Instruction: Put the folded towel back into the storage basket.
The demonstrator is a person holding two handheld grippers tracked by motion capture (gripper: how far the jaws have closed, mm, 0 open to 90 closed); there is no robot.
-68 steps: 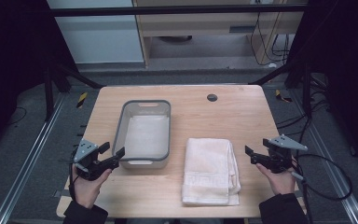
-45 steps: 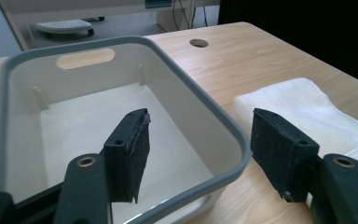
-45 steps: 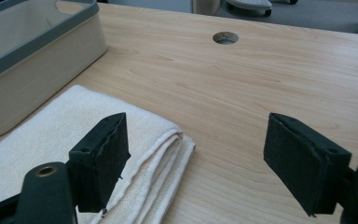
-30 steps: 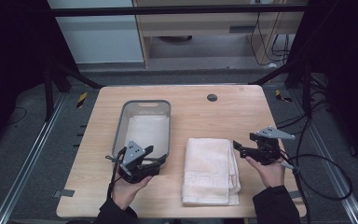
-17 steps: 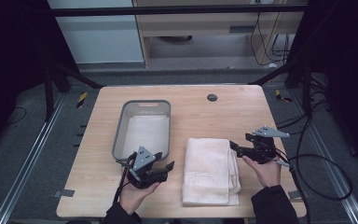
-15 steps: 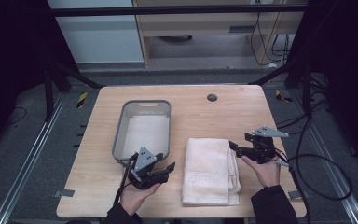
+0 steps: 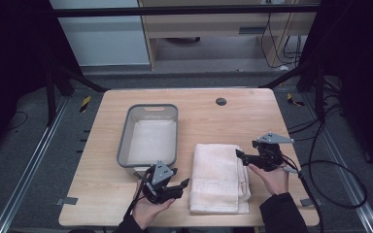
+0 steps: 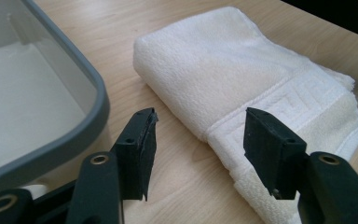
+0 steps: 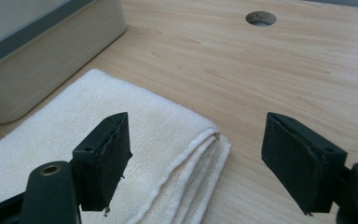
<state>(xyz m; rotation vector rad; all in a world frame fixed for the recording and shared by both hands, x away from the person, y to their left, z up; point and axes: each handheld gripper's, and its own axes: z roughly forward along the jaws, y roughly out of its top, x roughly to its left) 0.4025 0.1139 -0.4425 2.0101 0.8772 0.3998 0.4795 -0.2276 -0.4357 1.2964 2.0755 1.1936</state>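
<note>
A folded white towel (image 7: 219, 176) lies on the wooden table (image 7: 243, 121), right of a grey tray (image 7: 173, 130). My left gripper (image 7: 180, 185) is open just off the towel's near left edge, jaws pointing at the towel (image 8: 242, 88). The tray's rounded corner (image 8: 91, 112) sits close beside its left jaw. My right gripper (image 7: 240, 157) is open at the towel's far right corner, its jaws either side of the layered corner edge (image 9: 200, 154). Nothing is held in either gripper.
The grey tray (image 9: 46, 42) has a white lining and sits left of centre. A round cable hole (image 7: 220, 101) is in the table's far middle, also seen as a cable hole (image 9: 260, 18). Cables (image 7: 320, 167) trail off the right edge.
My left gripper has moved right from the table's left edge, past the tray's near end, to the towel's left side. My right gripper has moved left to the towel's far right corner.
</note>
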